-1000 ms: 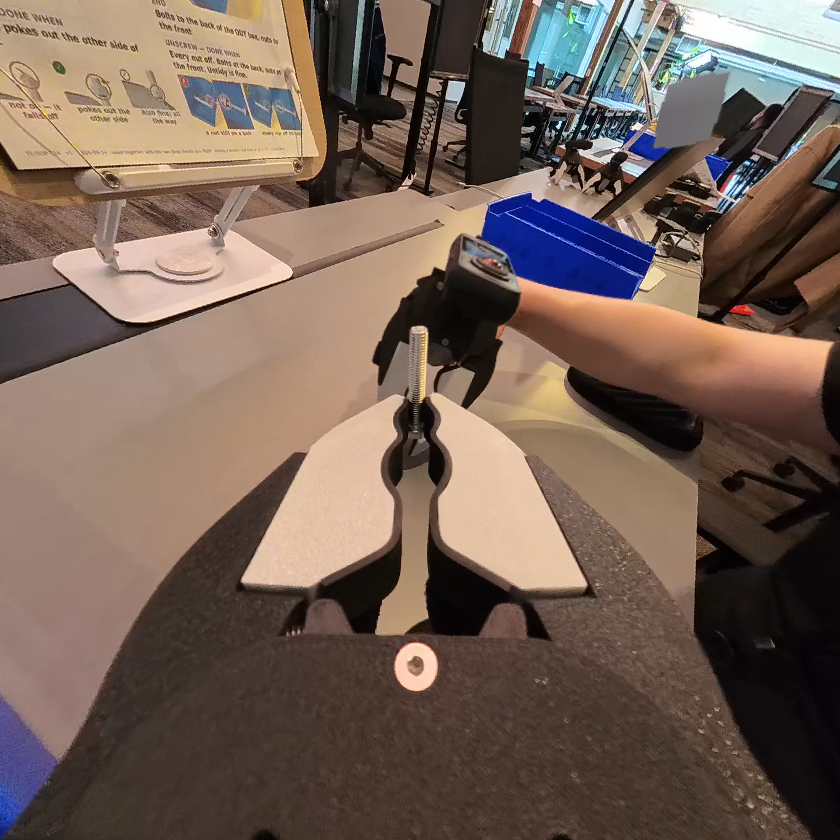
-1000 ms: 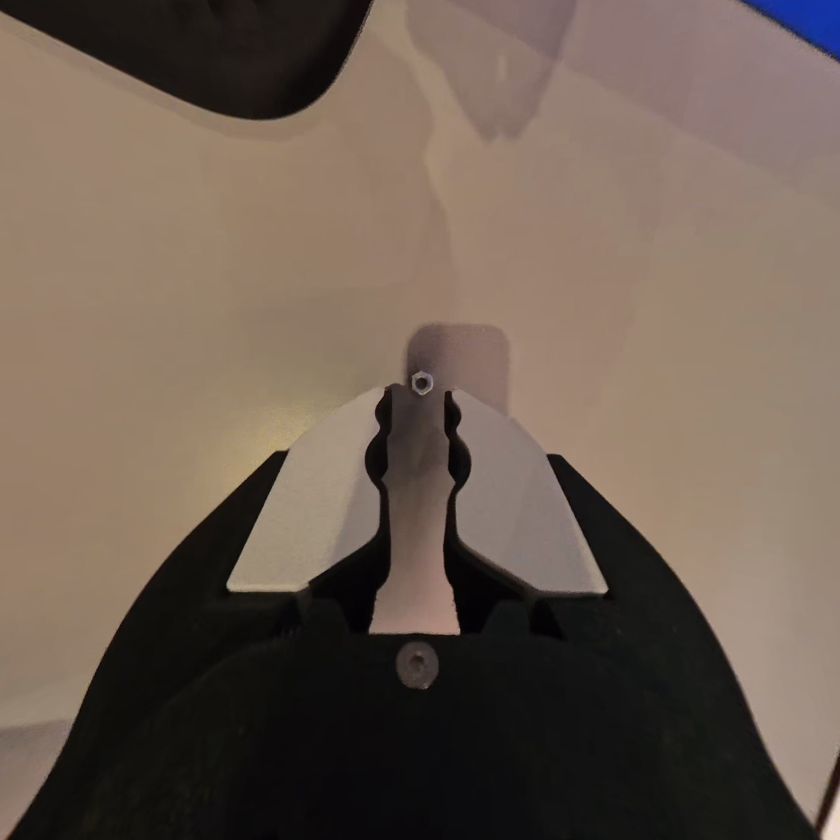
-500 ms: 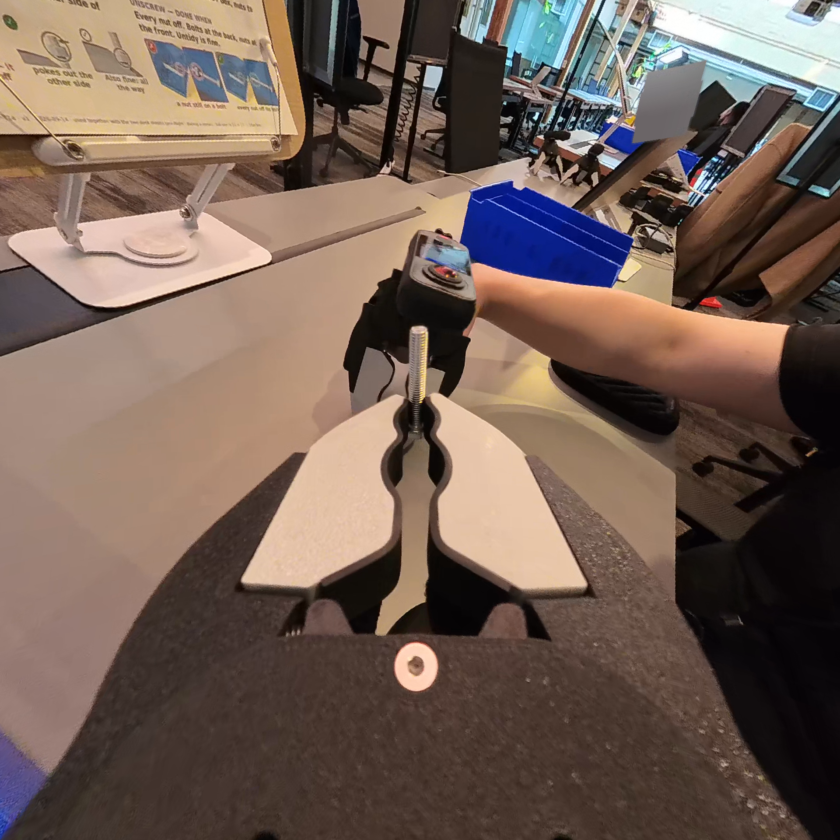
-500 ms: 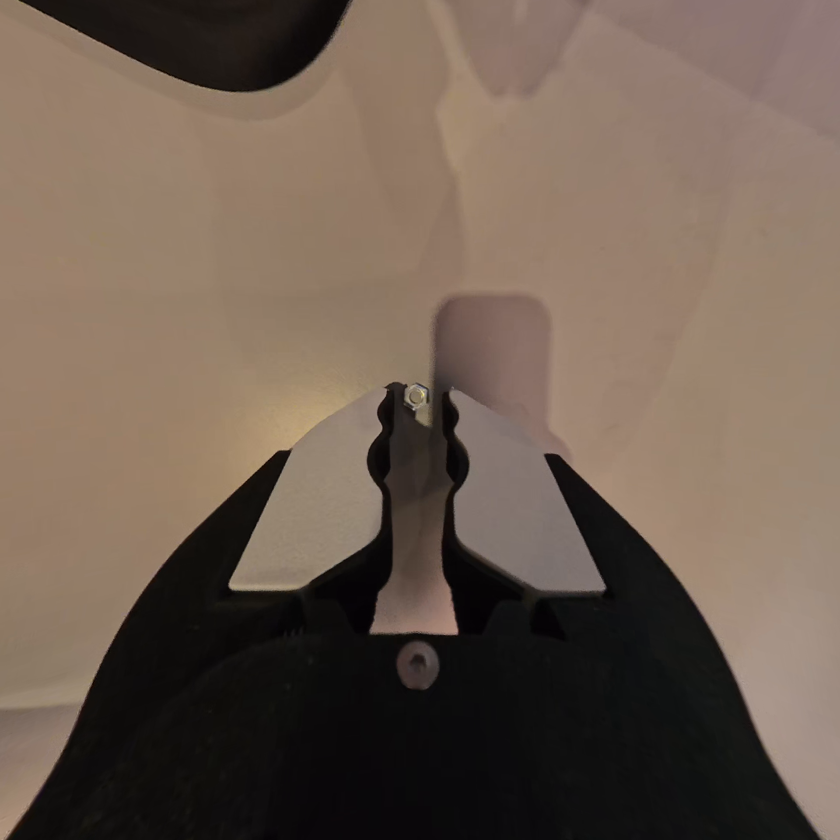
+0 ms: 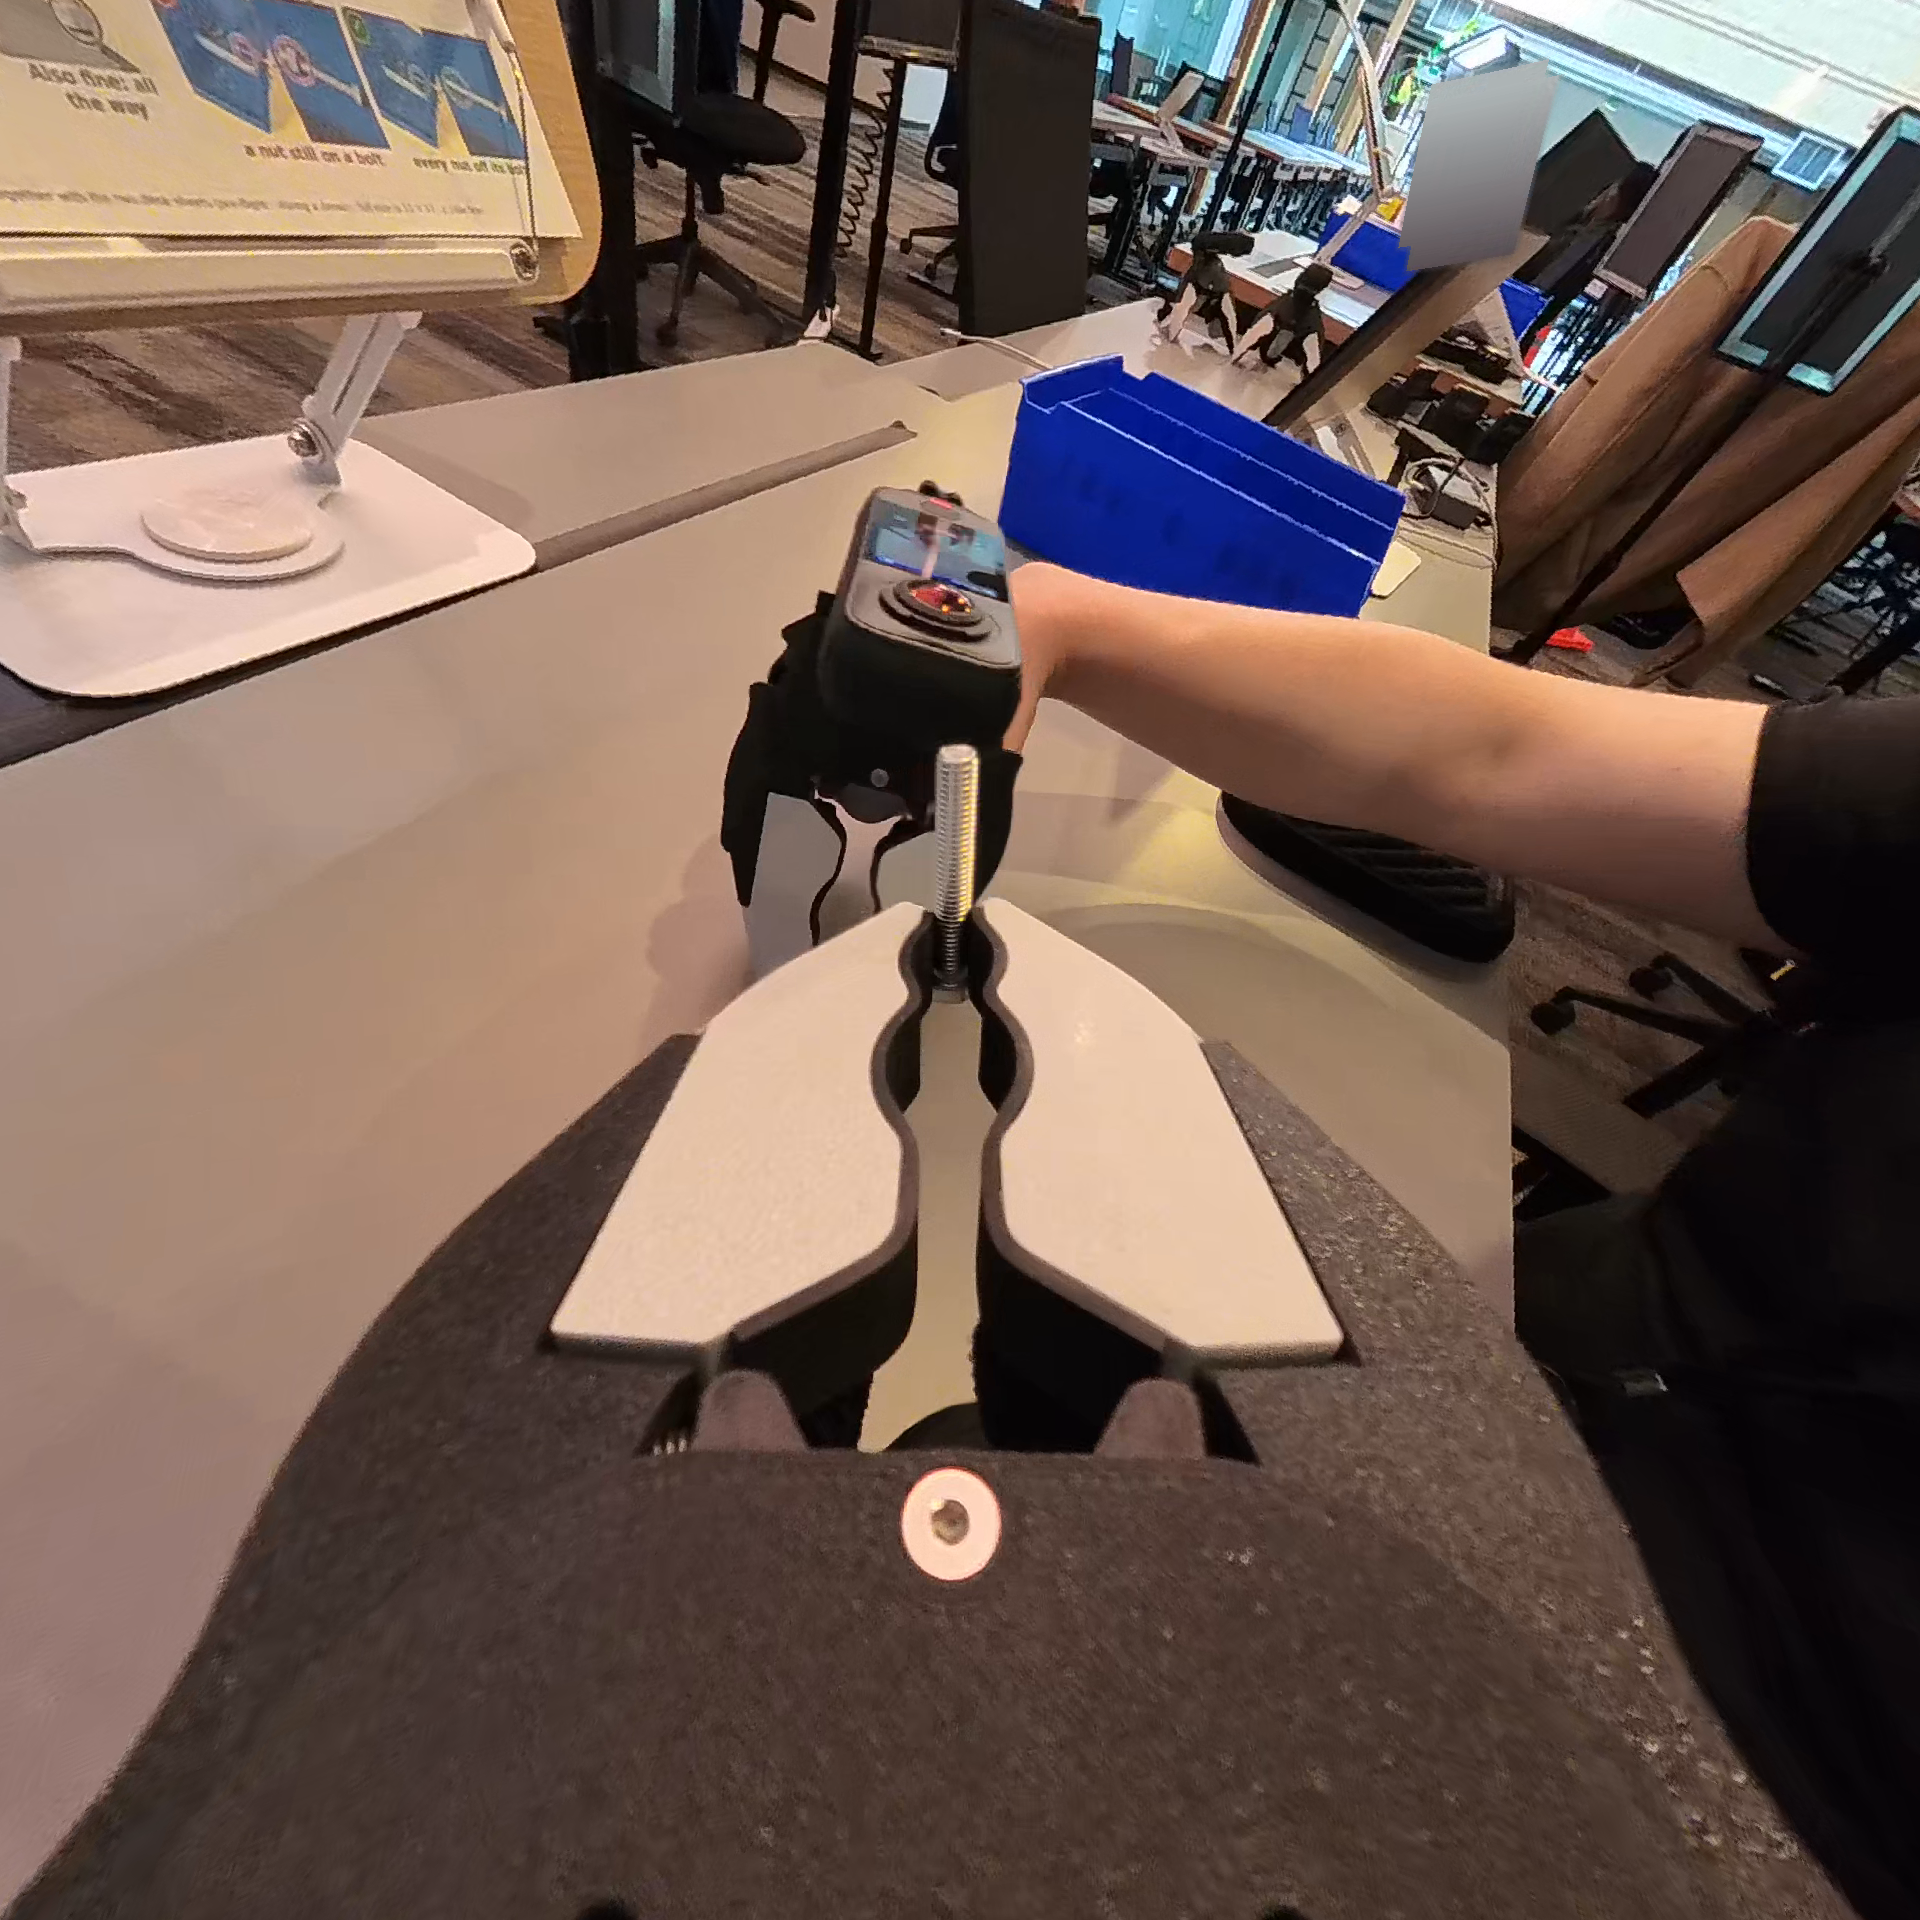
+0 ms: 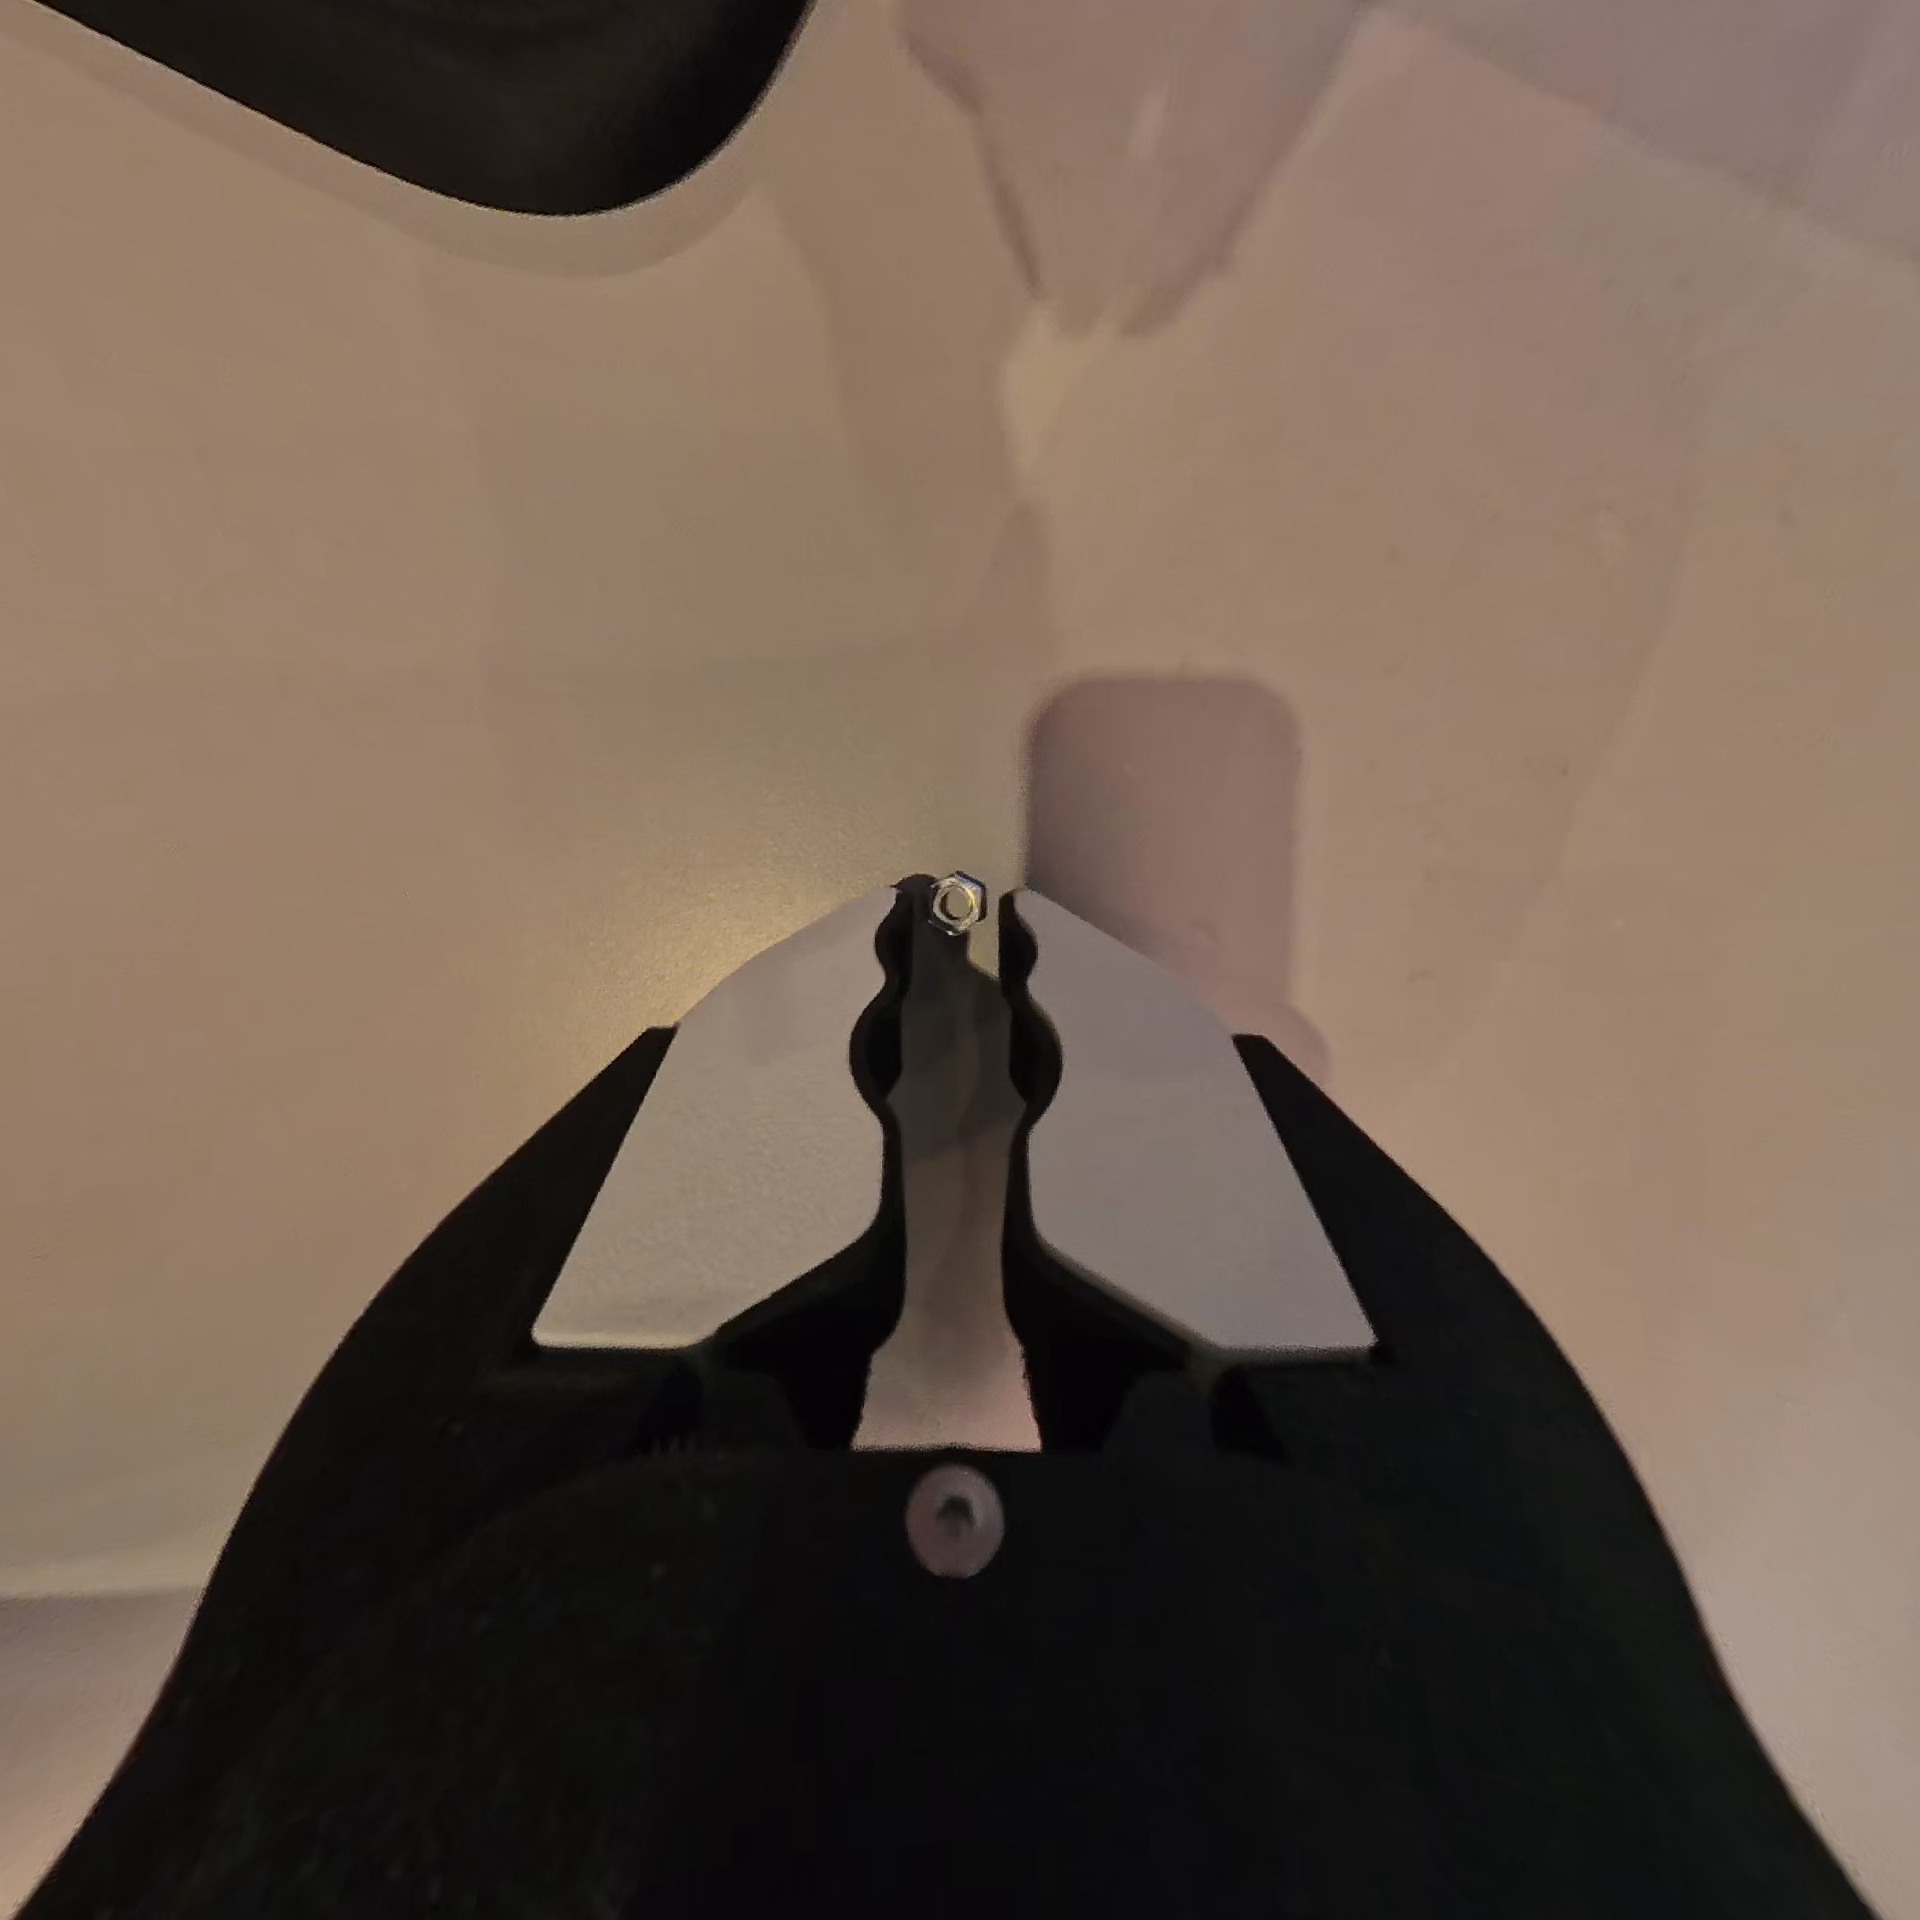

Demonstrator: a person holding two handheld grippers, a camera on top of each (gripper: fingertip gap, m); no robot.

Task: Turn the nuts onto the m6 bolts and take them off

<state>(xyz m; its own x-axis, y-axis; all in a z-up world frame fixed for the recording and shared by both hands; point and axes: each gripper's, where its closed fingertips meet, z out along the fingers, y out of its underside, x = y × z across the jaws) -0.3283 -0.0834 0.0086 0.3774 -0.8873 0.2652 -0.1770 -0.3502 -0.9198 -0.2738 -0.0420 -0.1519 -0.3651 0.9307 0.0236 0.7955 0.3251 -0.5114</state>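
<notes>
The left tongs (image 5: 951, 935) clamp an upright bolt (image 5: 955, 831) above the desk (image 5: 312, 831). The right tongs (image 6: 954, 904), narrowly parted, straddle a nut (image 6: 956, 904) lying on the desk; contact is unclear.

- bolt (image 5: 954, 831): bright threaded metal
- nut (image 6: 957, 903): shiny metal
- left gripper (image 5: 948, 940): matt grey plates, rough black foam
- table (image 5: 364, 883): smooth, matt
- bin (image 5: 1195, 488): glossy blue plastic

Up and left of my left claw (image 5: 951, 940), a printed instruction sheet (image 5: 260, 104) on a stand carries writing and small diagrams; the finest line looks too blurred to read.
</notes>
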